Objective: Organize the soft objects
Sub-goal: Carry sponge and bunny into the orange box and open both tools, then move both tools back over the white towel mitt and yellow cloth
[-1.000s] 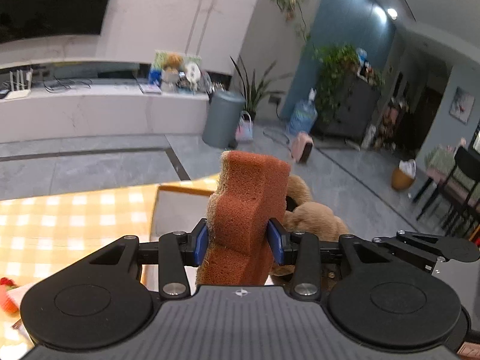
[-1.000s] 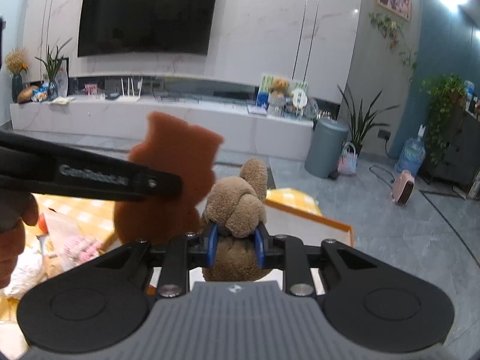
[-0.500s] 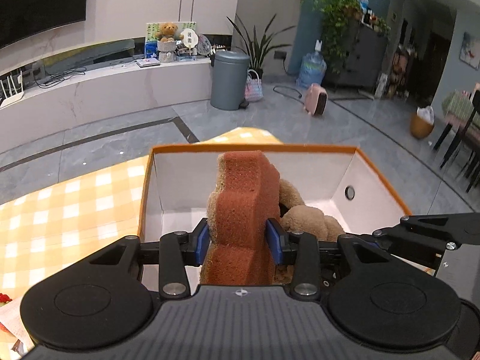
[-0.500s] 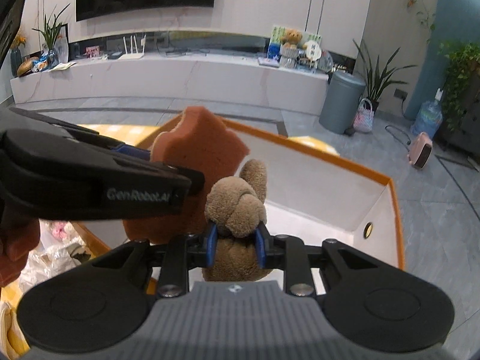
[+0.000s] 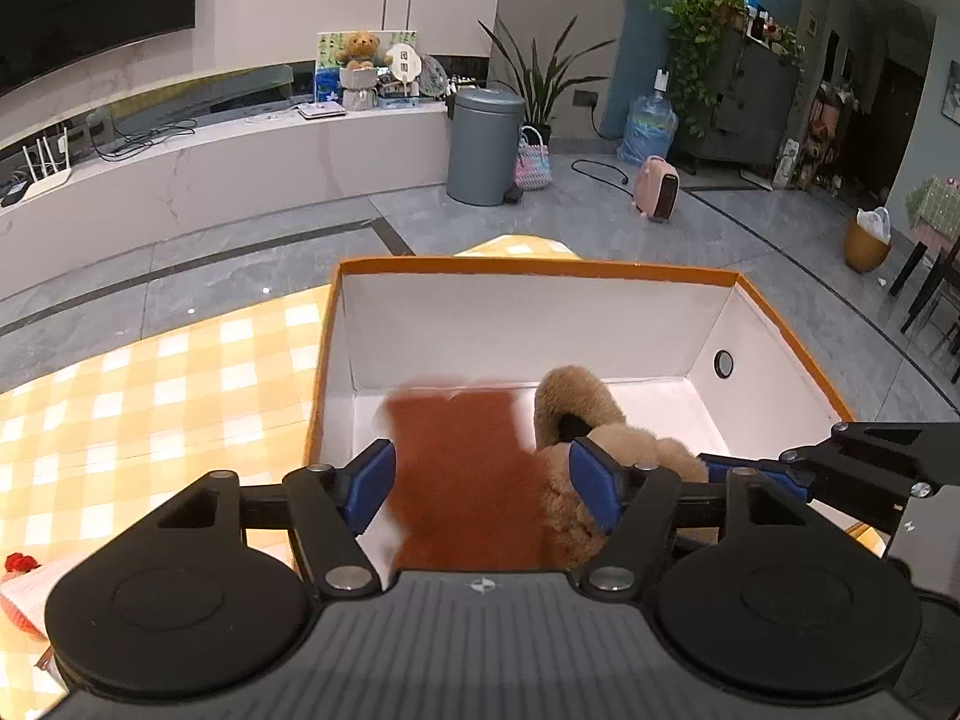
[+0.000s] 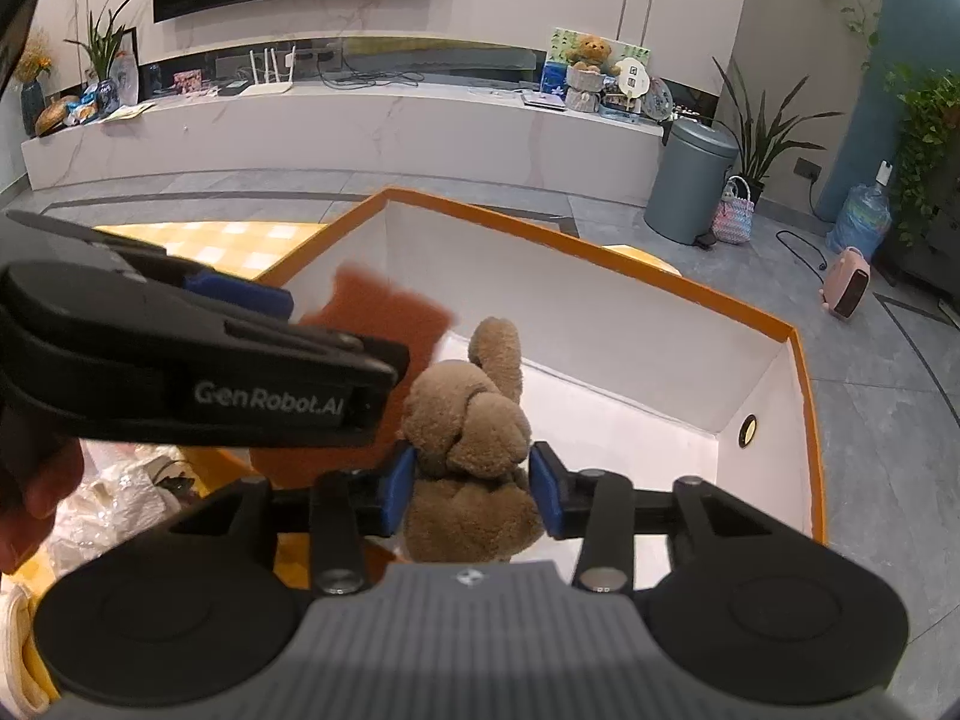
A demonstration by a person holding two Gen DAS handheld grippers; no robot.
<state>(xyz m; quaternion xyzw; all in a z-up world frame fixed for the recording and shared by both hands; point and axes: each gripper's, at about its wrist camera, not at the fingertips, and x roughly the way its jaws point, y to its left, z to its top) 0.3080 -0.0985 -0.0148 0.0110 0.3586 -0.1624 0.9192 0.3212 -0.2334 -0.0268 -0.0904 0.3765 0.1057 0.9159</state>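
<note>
My left gripper [image 5: 483, 483] is open over the near left part of a white box with an orange rim [image 5: 534, 267]. A rust-brown sponge [image 5: 465, 468], blurred, is loose between its jaws, inside the box. My right gripper [image 6: 471, 489] is shut on a brown plush toy [image 6: 474, 438] and holds it above the box [image 6: 600, 258]. The plush [image 5: 600, 420] also shows in the left wrist view, just right of the sponge. The sponge [image 6: 384, 315] shows in the right wrist view behind the left gripper's finger.
The box stands on a yellow checked tablecloth [image 5: 150, 396]. Crumpled white plastic and small items [image 6: 120, 504] lie on the table left of the box. A red-and-white object [image 5: 18, 576] lies at the far left. Beyond the table edge is grey floor.
My left gripper has opened and let go of the sponge, which drops into the box. Both grippers moved forward and tilted down over the box. The right gripper still holds the plush.
</note>
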